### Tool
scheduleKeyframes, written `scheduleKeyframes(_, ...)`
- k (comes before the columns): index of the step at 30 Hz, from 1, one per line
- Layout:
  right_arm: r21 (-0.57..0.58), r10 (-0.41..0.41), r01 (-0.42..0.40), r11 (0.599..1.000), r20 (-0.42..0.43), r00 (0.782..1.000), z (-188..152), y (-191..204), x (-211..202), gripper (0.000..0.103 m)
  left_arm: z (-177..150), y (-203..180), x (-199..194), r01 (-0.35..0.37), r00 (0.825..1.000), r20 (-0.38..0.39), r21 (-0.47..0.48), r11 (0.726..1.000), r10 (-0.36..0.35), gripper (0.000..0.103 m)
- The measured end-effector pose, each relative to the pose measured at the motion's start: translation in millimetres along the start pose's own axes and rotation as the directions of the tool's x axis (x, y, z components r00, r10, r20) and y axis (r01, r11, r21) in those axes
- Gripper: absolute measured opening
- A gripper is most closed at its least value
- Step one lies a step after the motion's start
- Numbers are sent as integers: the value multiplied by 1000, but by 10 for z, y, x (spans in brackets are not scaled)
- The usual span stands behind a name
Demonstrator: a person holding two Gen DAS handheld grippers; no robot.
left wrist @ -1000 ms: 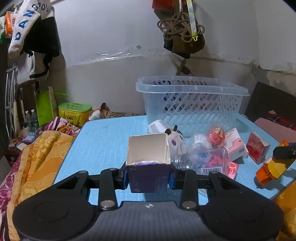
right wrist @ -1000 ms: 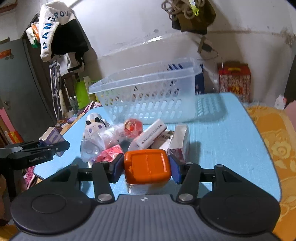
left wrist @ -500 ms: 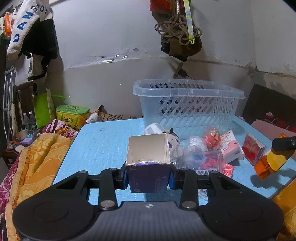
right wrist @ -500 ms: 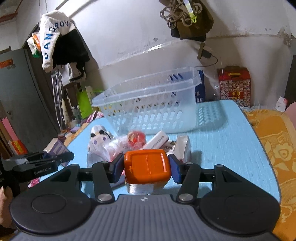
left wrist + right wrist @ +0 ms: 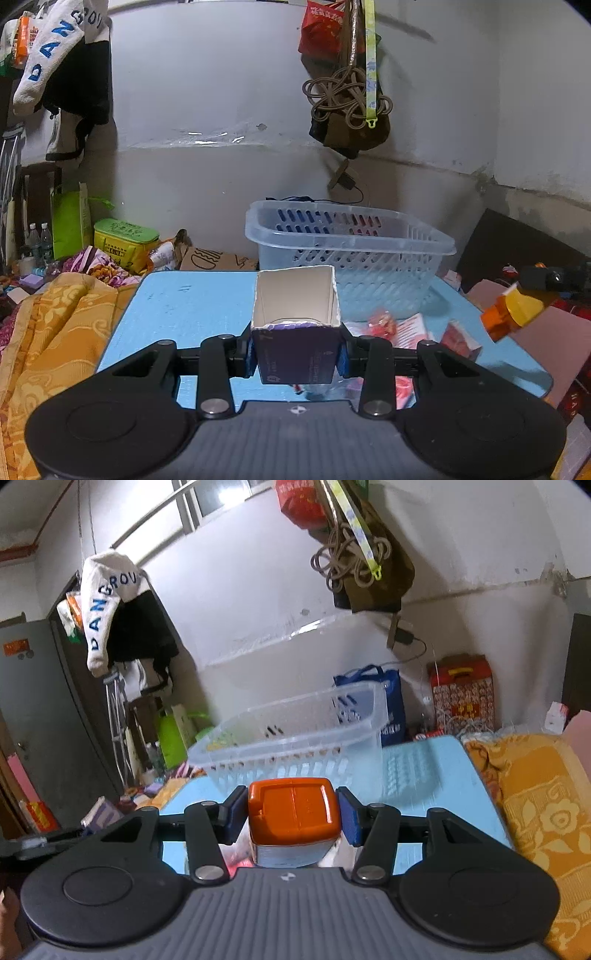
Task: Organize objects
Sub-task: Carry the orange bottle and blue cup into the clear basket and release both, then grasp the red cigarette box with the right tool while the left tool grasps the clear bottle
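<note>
Both grippers carry upright things: purple carton (image 5: 297,356) open-end up, orange-capped bottle (image 5: 293,814) cap-up.

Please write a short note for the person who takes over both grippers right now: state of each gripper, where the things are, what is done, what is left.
Left gripper: shut on the open-topped purple cardboard box, held above the light blue table.
Right gripper: shut on the orange-capped clear plastic bottle, lifted in front of the basket.
The clear slotted plastic basket stands at the far side of the table; it looks empty.
Done: both items picked up.
Left: put both in the basket, then the red and pink packets lying before it.
</note>
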State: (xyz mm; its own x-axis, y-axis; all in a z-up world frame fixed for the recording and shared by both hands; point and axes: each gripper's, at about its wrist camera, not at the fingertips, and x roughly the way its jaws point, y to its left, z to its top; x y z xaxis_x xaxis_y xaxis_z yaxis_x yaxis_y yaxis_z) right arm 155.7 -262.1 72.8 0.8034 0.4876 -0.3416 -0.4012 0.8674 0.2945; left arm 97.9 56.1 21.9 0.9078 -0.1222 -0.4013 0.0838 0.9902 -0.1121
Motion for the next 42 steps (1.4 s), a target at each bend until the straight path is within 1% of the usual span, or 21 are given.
scheduleKeyframes(4, -20, -6, 7, 1000, 44, 999, 161, 33, 13, 55, 147, -129, -8, 42, 999, 13, 7, 999, -42, 42)
scheduleKeyframes(9, -37, -6, 9, 999, 102, 995, 409, 48, 72, 55, 474, -245, 27, 82, 993, 84, 12, 997, -82, 42)
scheduleKeyframes(11, -54, -13, 19, 998, 123, 992, 525, 72, 161, 55, 628, -266, 88, 90, 990, 109, 7, 996, -90, 42)
scheduleKeyframes(14, -73, 4, 5, 997, 118, 993, 712, 105, 422, 55, 893, -308, 291, 87, 987, 135, 4, 996, -87, 42)
scheduleKeyframes(17, -105, -28, 41, 994, 122, 992, 802, 155, 775, 55, 1157, -328, 695, 92, 990, 109, -18, 996, -89, 42)
scheduleKeyframes(19, -113, -43, 59, 992, 136, 990, 814, 140, 997, 55, 1244, -322, 938, 98, 991, 96, -37, 995, -94, 43)
scheduleKeyframes(20, -118, -48, 63, 991, 133, 990, 811, 122, 1121, 55, 1284, -323, 1100, 102, 992, 74, -40, 994, -98, 43)
scheduleKeyframes(22, -110, -49, 60, 992, 104, 993, 789, 54, 1327, 55, 1293, -300, 1333, 108, 994, 43, -62, 992, -105, 43)
scheduleKeyframes(24, -102, -48, 56, 993, 81, 996, 748, -15, 1478, 55, 1251, -268, 1562, 90, 996, 9, -81, 993, -90, 43)
scheduleKeyframes(25, -118, -50, 59, 991, 80, 996, 722, -25, 1523, 56, 1223, -250, 1648, 90, 996, -1, -86, 992, -91, 45)
scheduleKeyframes(26, -136, -57, 66, 988, 69, 996, 707, -27, 1563, 57, 1201, -229, 1720, 86, 996, -6, -85, 993, -87, 53)
scheduleKeyframes(27, -139, -60, 68, 988, 59, 996, 700, -34, 1583, 66, 1161, -217, 1766, 68, 998, 4, -82, 994, -68, 82)
scheduleKeyframes(28, -131, -69, 77, 988, 69, 995, 678, -44, 1553, 73, 1152, -197, 1767, 58, 998, 19, -81, 995, -57, 103)
scheduleKeyframes(29, -119, -76, 87, 989, 95, 993, 667, -49, 1482, 91, 1130, -191, 1751, 50, 998, 32, -77, 996, -47, 103)
scheduleKeyframes(30, -110, -79, 93, 990, 124, 989, 659, -56, 1400, 100, 1102, -173, 1706, 46, 998, 43, -72, 996, -43, 103)
scheduleKeyframes(32, -102, -84, 101, 990, 156, 984, 651, -50, 1227, 100, 1086, -155, 1611, 33, 998, 47, -66, 997, -30, 103)
scheduleKeyframes(34, -98, -77, 91, 991, 138, 987, 609, -32, 1070, 101, 1085, -157, 1491, 42, 998, 46, -56, 998, -39, 103)
scheduleKeyframes(35, -94, -78, 91, 991, 133, 988, 567, -23, 992, 103, 1040, -154, 1400, 44, 998, 49, -48, 998, -42, 103)
scheduleKeyframes(37, -101, -79, 89, 991, 100, 992, 435, -13, 800, 103, 945, -143, 1255, 36, 998, 51, -41, 999, -34, 103)
scheduleKeyframes(39, -79, -74, 81, 994, 81, 994, 248, -37, 603, 103, 774, -109, 1064, 49, 997, 55, -56, 997, -46, 103)
scheduleKeyframes(42, -67, -94, 95, 993, 15, 995, -13, -47, 443, 103, 493, -95, 845, 61, 998, 33, -54, 997, -59, 103)
